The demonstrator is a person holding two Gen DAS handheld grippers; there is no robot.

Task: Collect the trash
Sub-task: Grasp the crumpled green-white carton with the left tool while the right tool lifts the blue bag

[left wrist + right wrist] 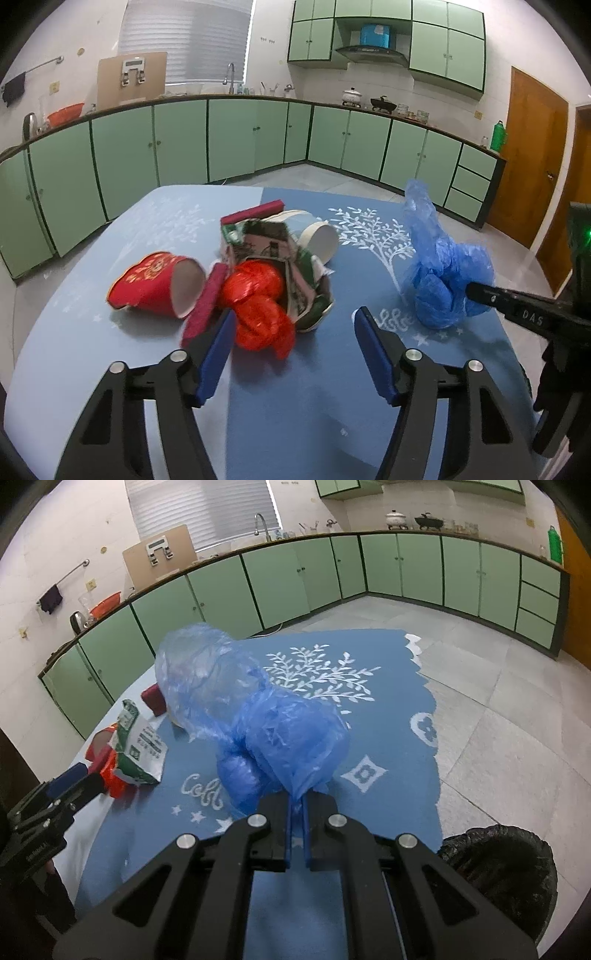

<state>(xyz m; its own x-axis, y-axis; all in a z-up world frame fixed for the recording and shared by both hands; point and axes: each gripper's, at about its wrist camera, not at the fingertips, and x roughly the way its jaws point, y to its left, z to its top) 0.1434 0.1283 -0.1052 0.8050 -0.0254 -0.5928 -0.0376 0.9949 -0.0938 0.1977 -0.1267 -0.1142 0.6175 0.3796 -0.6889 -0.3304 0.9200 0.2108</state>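
Observation:
My right gripper (297,805) is shut on a crumpled blue plastic bag (266,716), which also shows in the left wrist view (439,266) at the table's right. My left gripper (295,325) is open just in front of a red plastic bag (258,306). That bag lies against a torn printed carton (288,258), a crushed red paper cup (155,284), a dark red box (255,214) and a white paper cup (317,240). The carton (138,746) and my left gripper (75,781) show at the left of the right wrist view.
A blue tablecloth (295,406) with white leaf prints covers the table. A bin lined with a black bag (502,871) stands on the floor at the table's right. Green kitchen cabinets (184,140) line the walls behind.

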